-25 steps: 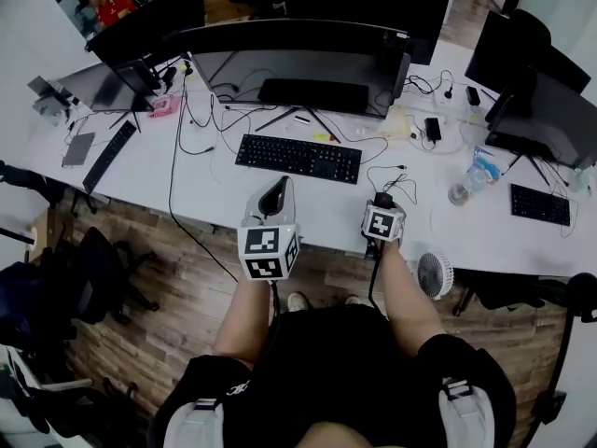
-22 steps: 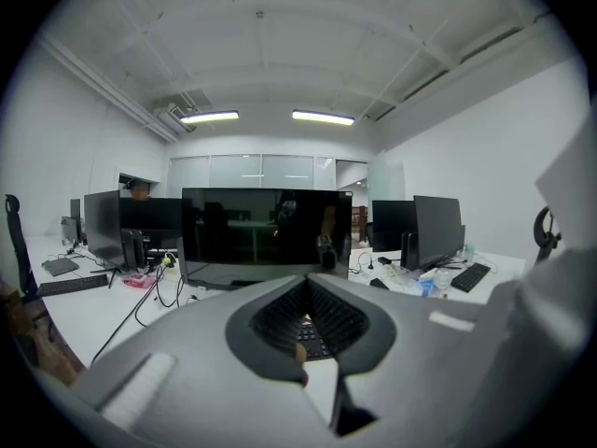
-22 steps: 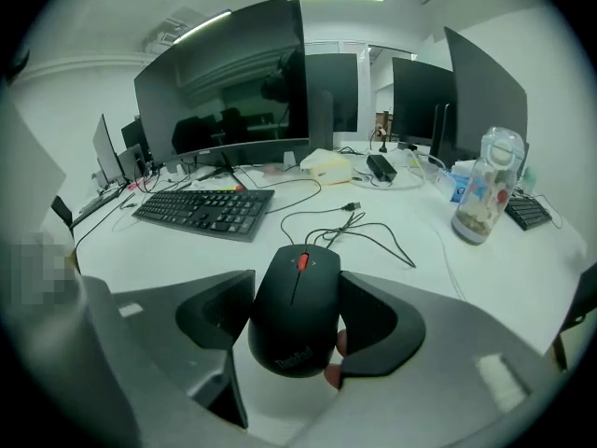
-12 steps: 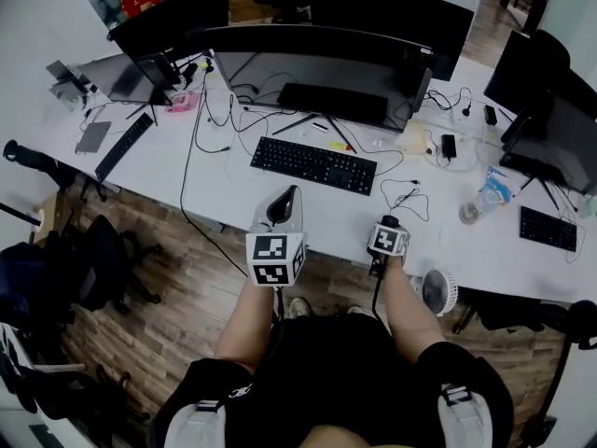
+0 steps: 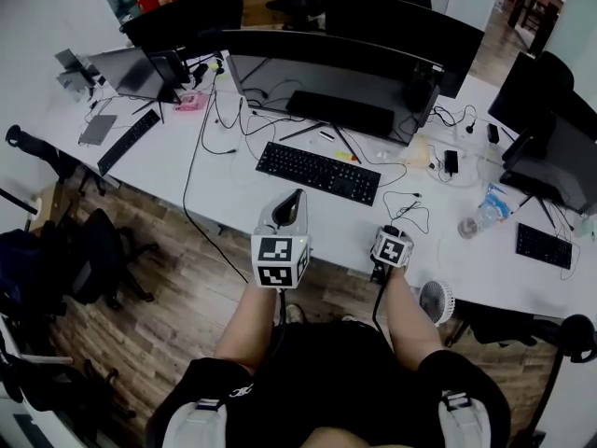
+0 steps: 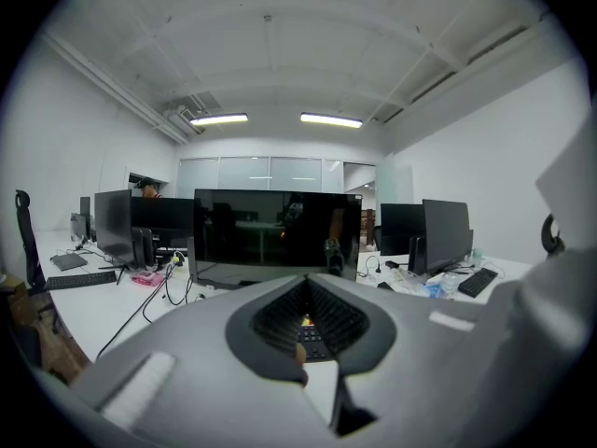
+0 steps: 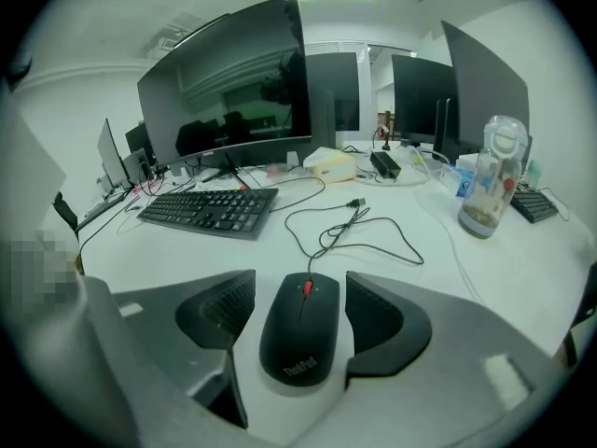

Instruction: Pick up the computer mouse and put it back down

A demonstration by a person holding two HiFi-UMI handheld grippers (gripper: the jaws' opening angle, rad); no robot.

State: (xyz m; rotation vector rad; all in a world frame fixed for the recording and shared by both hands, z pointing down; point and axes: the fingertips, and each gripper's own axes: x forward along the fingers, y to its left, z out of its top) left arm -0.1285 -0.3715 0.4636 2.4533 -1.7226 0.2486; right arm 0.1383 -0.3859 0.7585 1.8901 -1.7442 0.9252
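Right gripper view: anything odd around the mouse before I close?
The black corded mouse sits straight between the open right claw. Its thin black cable lies in loose loops, its plug bare on the white desk, connected to nothing.

I find all views bright and even. Two long white ceiling strip lights [image 6: 331, 119] supply the light; shadows on the white desk top [image 7: 522, 269] are faint. Both gripper views bow at the edges, with black corners. My left gripper [image 6: 308, 292] is blurred up close. The wide black monitor screen [image 6: 276, 236] shows dull reflections.

The mouse [image 7: 300, 334] is black with a red wheel [image 7: 305, 288], the desk [image 7: 168, 250] white.
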